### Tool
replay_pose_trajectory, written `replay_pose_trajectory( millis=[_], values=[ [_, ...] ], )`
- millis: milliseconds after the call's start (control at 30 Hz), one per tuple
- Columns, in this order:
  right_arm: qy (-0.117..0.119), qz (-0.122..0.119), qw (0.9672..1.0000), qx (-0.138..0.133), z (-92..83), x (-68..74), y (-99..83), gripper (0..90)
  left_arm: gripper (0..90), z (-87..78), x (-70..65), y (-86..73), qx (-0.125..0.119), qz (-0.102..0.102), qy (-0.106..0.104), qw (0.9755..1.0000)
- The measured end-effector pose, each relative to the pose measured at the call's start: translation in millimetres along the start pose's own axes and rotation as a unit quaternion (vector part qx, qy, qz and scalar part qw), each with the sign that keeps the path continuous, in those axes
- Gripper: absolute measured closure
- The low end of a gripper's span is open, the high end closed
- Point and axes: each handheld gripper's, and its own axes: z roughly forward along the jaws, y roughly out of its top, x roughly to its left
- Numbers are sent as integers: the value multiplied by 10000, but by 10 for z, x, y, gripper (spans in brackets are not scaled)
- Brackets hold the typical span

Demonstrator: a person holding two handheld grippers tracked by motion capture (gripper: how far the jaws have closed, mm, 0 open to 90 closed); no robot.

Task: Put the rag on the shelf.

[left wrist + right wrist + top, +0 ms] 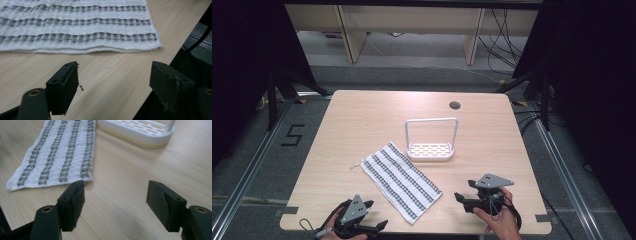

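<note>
A folded striped towel lies diagonally on the surface, near-left of a white rack; left tool and right tool wait released, empty; soft, limp cloth, likely best pinched at a near corner.

Pale wood, white cloth, black tools.
The table is light, blond wood grain with a small dark round grommet. The folded dish towel is white, crossed by rows of grey woven stripes. The little slotted rack is plain white. Both grippers, left and right, are black with grey plates on top.
</note>
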Motion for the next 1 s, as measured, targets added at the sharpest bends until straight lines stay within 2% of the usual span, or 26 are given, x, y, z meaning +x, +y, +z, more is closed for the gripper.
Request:
replay_pose_trajectory(
  millis=[33, 67, 100, 133, 167, 200, 233, 267, 300, 400, 433, 500, 533, 567, 600, 633, 667, 733, 767, 800, 833, 867, 900, 967, 1000],
  values=[
    [0, 0, 10000, 0, 0, 0, 0, 330, 233, 0, 0, 0, 0, 0, 0, 10000],
    [19, -21, 10000, -4, 18, 21, 8, 341, 233, 29, -52, 10, -116, -173, -63, 9998],
    [63, -187, 9998, 48, 45, 45, 32, 364, 243, 22, -53, 35, 79, 55, -80, 9999],
    [63, -187, 9998, 48, 45, 45, 32, 364, 243, 51, -96, 46, 13, 87, -97, 9999],
    [89, -232, 9997, 22, 64, 60, 42, 376, 256, 69, -119, 63, 54, 235, -107, 9997],
    [154, -239, 9996, 71, 78, 72, 55, 382, 263, 100, -164, 72, -17, 193, -167, 9997],
    [183, -282, 9994, 68, 95, 79, 67, 396, 269, 117, -182, 88, 28, 308, -160, 9994],
    [211, -356, 9991, 85, 112, 85, 80, 410, 277, 133, -212, 104, 31, 308, -228, 9993],
    [208, -355, 9991, 60, 138, 104, 98, 431, 293, 174, -263, 133, 43, 404, -204, 9990],
    [331, -422, 9985, 101, 183, 129, 124, 451, 318, 213, -296, 165, 65, 451, -258, 9986],
    [284, -384, 9988, 130, 195, 146, 130, 454, 330, 243, -317, 209, 145, 542, -395, 9976],
    [320, -442, 9984, 163, 226, 154, 151, 464, 343, 288, -335, 244, 150, 593, -435, 9972],
    [320, -442, 9984, 163, 226, 154, 151, 464, 355, 288, -335, 244, 150, 593, -435, 9972],
    [337, -480, 9982, 149, 242, 151, 162, 466, 355, 326, -367, 250, 28, 472, -429, 9980],
    [336, -530, 9979, 141, 264, 148, 171, 467, 367, 346, -363, 266, 79, 555, -411, 9976],
    [317, -481, 9982, 174, 269, 152, 181, 470, 375, 357, -366, 285, 137, 608, -434, 9971],
    [294, -492, 9982, 166, 293, 155, 197, 475, 399, 388, -379, 290, 97, 535, -474, 9974],
    [291, -472, 9983, 170, 304, 156, 204, 476, 414, 419, -394, 326, 131, 542, -512, 9971],
    [286, -519, 9981, 179, 314, 148, 212, 478, 414, 438, -383, 346, 140, 624, -522, 9966],
    [296, -478, 9983, 175, 325, 157, 216, 480, 423, 454, -396, 358, 139, 552, -545, 9969],
    [305, -499, 9981, 180, 333, 157, 224, 481, 430, 465, -390, 371, 221, 586, -564, 9964],
    [324, -561, 9977, 180, 344, 156, 231, 484, 436, 490, -398, 379, 189, 522, -596, 9967],
    [303, -548, 9978, 228, 358, 161, 240, 488, 449, 502, -390, 394, 226, 597, -625, 9960],
    [350, -515, 9977, 250, 367, 169, 246, 491, 456, 541, -403, 405, 313, 563, -603, 9961],
    [336, -531, 9977, 255, 389, 177, 250, 493, 461, 550, -392, 418, 359, 690, -607, 9951]
  ],
)
